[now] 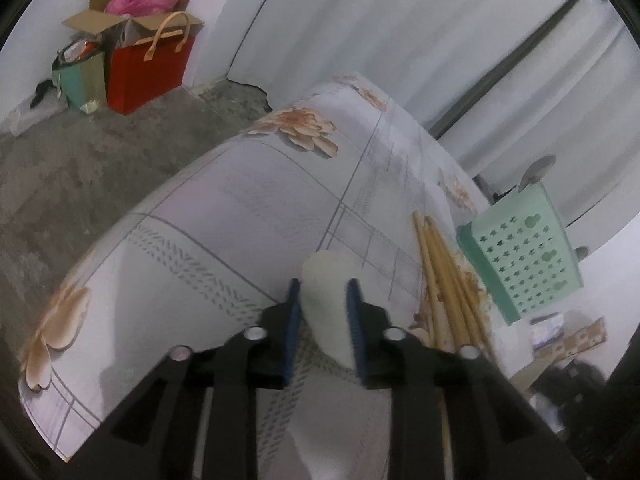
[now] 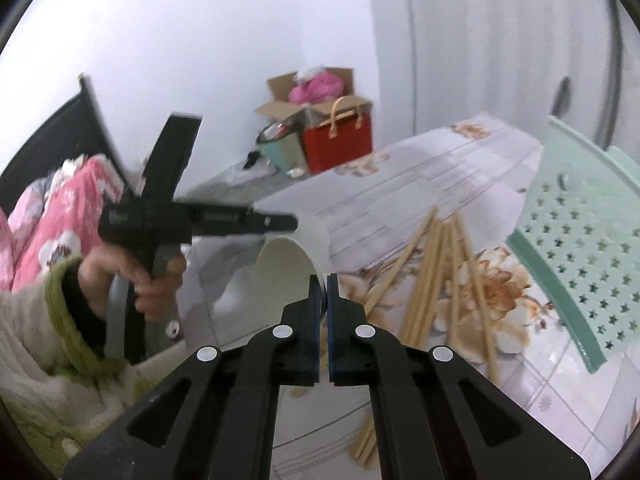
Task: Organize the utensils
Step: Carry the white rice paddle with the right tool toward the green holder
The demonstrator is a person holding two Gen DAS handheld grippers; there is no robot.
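Jaws of the left gripper pinch the wall of a white paper cup, one blue pad inside the rim and one outside, while the jaws of the right gripper are pressed together with nothing between them. Seen from the right wrist, the cup lies tipped on its side at centre frame, its open mouth facing the camera and apparently empty, held out by the left gripper from the left of the frame in a person's hand with a fuzzy green-edged sleeve. A mint-green perforated basket stands at the right edge of the left wrist view, with two grey spoon-like handles poking above its rim; motion blur makes them hard to name. Loose wooden chopsticks lie scattered on the floral tablecloth between the cup and the basket, at least six or so, crossing one another, too tangled to count surely. Beyond the table, at the upper left of the left wrist view, sit a red gift bag, an open cardboard box holding something pink, and a teal bag on the grey floor.
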